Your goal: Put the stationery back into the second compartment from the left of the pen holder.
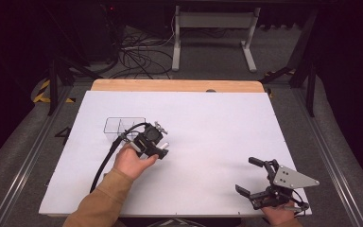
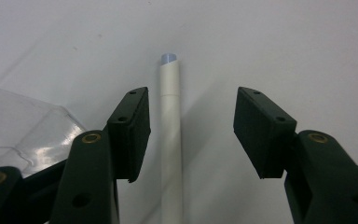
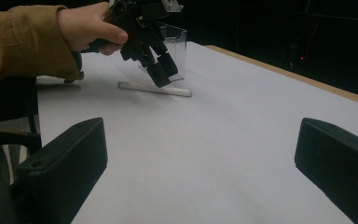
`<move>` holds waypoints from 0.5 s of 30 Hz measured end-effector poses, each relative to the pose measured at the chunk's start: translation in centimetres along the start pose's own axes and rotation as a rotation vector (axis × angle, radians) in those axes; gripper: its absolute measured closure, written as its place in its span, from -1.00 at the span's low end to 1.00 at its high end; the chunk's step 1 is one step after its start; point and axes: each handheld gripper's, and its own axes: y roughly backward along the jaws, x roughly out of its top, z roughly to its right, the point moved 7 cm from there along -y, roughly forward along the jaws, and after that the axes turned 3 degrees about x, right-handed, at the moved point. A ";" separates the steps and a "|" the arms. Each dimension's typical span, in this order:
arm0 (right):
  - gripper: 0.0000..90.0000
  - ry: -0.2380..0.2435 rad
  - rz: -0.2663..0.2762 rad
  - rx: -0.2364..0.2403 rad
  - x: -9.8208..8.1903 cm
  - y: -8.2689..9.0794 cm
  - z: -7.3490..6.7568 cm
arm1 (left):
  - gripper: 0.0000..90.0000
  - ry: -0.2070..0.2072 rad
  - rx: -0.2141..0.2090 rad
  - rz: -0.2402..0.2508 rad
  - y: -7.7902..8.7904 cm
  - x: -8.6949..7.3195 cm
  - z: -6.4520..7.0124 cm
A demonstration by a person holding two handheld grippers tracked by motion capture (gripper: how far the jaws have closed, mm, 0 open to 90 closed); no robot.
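A white pen (image 2: pixel 171 140) with a pale blue tip lies flat on the white table sheet (image 1: pixel 208 123). My left gripper (image 2: pixel 191 100) points down over it and is open. The pen runs between its jaws, close to the left pad (image 2: pixel 131 128), and neither pad presses on it. The high view shows the left gripper (image 1: pixel 157 142) left of centre, with one end of the pen (image 1: pixel 165 144) poking out beside it. In the right gripper view the pen (image 3: pixel 154 88) lies just under the left gripper (image 3: pixel 161 70). My right gripper (image 1: pixel 246 175) rests open and empty near the front right corner.
A clear plastic box (image 1: pixel 124 125) stands just behind and left of the left gripper, close to its left jaw (image 2: pixel 23 126). The table's wooden far edge (image 1: pixel 175 85) borders the sheet. Beyond it are white desk legs (image 1: pixel 176 42) and cables on the floor.
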 end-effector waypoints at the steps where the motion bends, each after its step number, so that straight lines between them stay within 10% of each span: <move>1: -0.94 0.000 0.001 0.004 0.0 0.0 0.0 | 0.08 -0.008 0.004 -0.009 -0.1 0.0 0.0; 15: -0.94 0.008 0.000 0.020 0.0 -0.1 -0.3 | 0.24 -0.005 0.020 -0.090 -1.6 0.0 -0.3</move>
